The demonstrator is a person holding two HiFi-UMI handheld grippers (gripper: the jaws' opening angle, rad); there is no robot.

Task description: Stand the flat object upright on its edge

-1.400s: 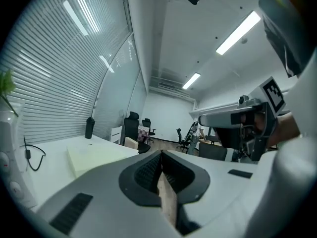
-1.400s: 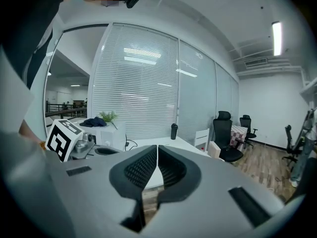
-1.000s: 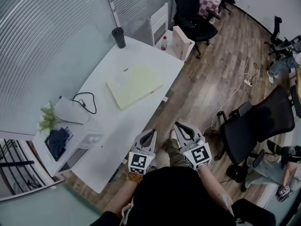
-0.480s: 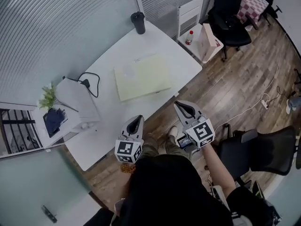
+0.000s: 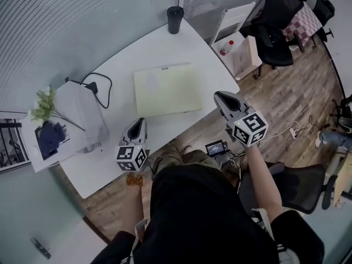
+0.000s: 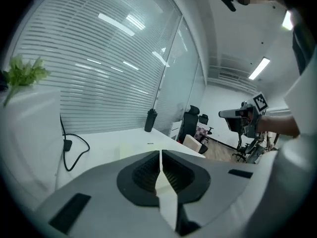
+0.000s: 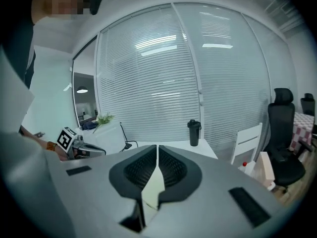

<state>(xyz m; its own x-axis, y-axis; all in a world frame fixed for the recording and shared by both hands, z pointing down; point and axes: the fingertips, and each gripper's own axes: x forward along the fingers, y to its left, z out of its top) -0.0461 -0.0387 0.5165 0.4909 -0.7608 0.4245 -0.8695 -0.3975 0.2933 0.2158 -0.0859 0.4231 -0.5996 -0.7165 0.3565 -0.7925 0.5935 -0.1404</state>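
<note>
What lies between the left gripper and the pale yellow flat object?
Only bare white table, seen in the head view, separates the left gripper from the flat object.

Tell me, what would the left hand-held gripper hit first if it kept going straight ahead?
Likely the pale pad on the table, just beyond the left hand-held gripper. Held level, it might pass over that toward the black cup; its height is unclear.

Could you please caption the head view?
Left gripper and right gripper, both shut, near a flat board on the table.
</note>
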